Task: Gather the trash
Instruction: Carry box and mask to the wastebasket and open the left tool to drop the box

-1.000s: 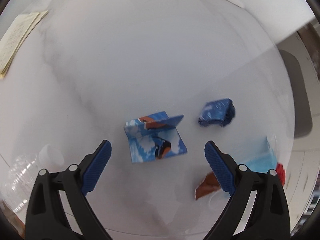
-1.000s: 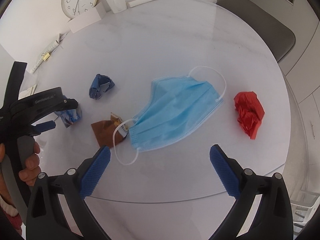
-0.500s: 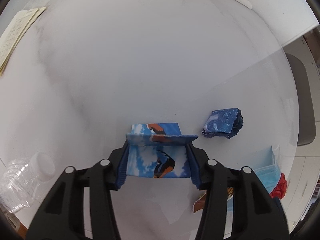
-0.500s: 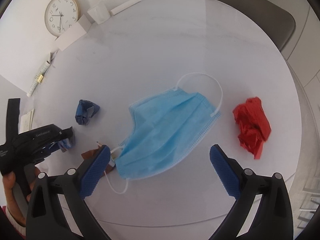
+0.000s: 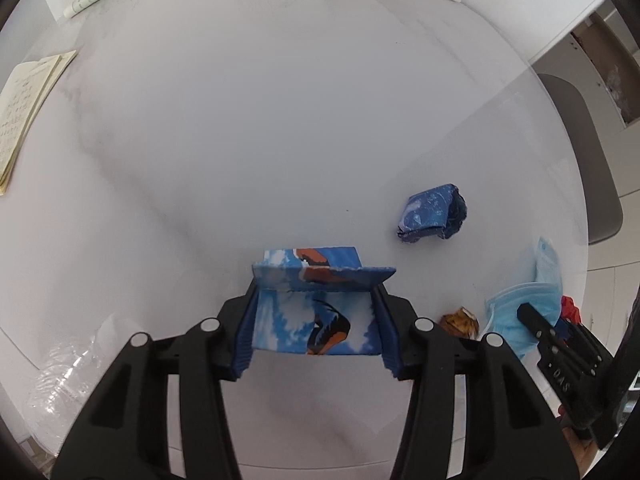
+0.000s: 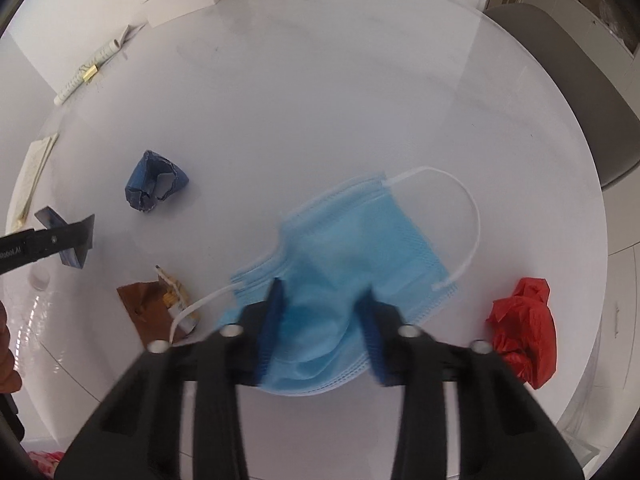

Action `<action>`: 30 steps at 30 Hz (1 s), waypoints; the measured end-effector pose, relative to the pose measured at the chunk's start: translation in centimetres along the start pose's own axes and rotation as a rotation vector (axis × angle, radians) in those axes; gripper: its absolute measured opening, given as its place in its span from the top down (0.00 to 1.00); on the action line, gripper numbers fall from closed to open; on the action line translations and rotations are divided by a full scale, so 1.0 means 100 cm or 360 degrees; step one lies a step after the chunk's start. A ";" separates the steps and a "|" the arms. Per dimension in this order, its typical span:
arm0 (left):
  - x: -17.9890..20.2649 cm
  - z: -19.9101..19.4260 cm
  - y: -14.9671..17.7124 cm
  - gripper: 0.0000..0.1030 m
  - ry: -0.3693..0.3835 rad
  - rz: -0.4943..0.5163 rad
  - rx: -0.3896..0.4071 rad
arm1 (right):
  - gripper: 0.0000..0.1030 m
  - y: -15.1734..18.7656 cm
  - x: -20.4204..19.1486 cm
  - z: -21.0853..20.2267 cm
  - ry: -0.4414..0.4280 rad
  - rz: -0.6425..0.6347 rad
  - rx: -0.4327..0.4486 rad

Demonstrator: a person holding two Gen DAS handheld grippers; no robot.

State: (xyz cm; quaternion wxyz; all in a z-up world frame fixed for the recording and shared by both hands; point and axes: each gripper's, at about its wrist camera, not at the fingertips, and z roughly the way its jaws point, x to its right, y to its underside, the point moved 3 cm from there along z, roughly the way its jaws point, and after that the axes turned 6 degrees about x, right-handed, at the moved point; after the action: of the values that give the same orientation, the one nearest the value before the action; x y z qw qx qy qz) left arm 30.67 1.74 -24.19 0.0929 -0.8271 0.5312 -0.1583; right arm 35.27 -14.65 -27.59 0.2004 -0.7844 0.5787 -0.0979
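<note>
A round white table (image 6: 320,92) carries the scattered trash; a grey chair (image 6: 576,92) stands at its far right edge. I take the blue face mask (image 6: 352,248) as landmark. My right gripper (image 6: 324,328) has just been closing: its jaws now pinch the mask's near edge, bunching the cloth, while the mask's long axis runs up and to the right, away from them. Left of the mask lie a brown wrapper (image 6: 148,300) and a crumpled dark-blue paper (image 6: 154,186); right of it, a red crumpled paper (image 6: 526,320). Farther left, my left gripper (image 5: 316,328) clamps a blue printed carton piece (image 5: 316,320) across its width. Nothing obstructs a lift, in my judgement.
</note>
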 end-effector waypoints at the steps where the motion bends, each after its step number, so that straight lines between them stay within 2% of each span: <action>1: -0.005 0.000 -0.005 0.53 0.0008 0.0008 0.0003 | 0.77 0.000 0.001 -0.004 -0.0009 0.0015 0.0008; 4: -0.001 -0.008 -0.003 0.53 0.0041 0.0063 0.0020 | 0.82 0.004 0.003 -0.019 -0.0032 0.0058 0.0046; 10: 0.011 -0.030 0.008 0.53 0.0129 0.0169 0.0050 | 0.82 0.019 0.009 -0.065 -0.0056 0.0147 0.0168; 14: 0.016 -0.051 0.019 0.53 0.0185 0.0259 0.0068 | 0.83 0.042 0.013 -0.102 -0.0054 0.0197 0.0245; 18: 0.034 -0.070 0.041 0.53 0.0233 0.0403 0.0080 | 0.83 0.078 0.019 -0.136 -0.0040 0.0273 0.0289; 22: 0.052 -0.090 0.089 0.53 0.0309 0.0565 0.0046 | 0.82 0.127 0.034 -0.158 0.0012 0.0379 0.0286; 30: 0.142 -0.097 0.209 0.53 0.0515 0.1014 -0.0155 | 0.82 0.256 0.076 -0.194 0.0159 0.0747 0.0243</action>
State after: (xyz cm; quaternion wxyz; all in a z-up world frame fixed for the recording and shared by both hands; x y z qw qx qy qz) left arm 14.87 -19.79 -19.58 0.0128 -0.5876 0.7772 -0.2246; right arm 7.93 -32.16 -21.65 0.2473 -0.6053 0.7452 -0.1308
